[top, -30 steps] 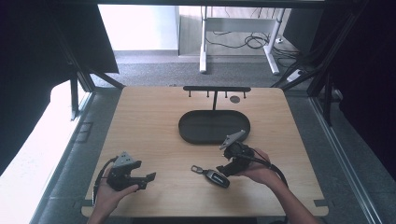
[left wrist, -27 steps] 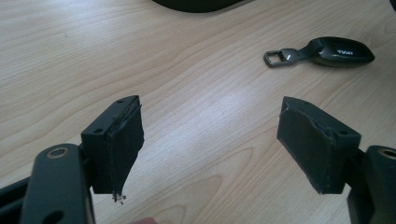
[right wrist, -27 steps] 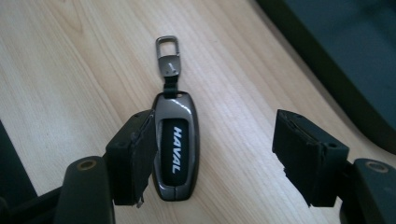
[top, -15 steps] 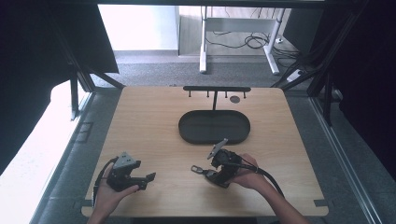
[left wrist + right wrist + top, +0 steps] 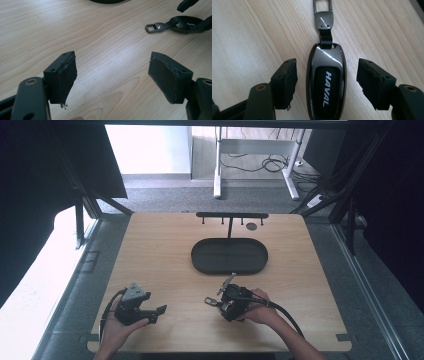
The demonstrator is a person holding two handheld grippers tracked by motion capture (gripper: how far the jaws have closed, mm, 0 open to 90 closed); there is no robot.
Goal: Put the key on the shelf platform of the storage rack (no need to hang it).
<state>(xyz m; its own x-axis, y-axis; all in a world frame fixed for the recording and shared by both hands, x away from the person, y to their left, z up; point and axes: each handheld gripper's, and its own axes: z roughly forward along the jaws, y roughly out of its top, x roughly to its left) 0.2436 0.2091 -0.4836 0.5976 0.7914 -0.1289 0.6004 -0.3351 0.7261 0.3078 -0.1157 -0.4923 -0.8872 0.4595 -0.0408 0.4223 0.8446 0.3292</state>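
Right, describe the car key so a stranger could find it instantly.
Start at the black oval tray mid-table, then come toward the near edge to the right gripper. Between its open jaws lies the car key: a glossy dark fob marked HAVAL, with a metal clip on a short strap.

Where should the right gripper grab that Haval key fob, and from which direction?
Grip the key fob across its two long edges at mid-body, coming from above. It lies flat, already centred between the open right gripper; the strap and metal clip look too loose to hold.
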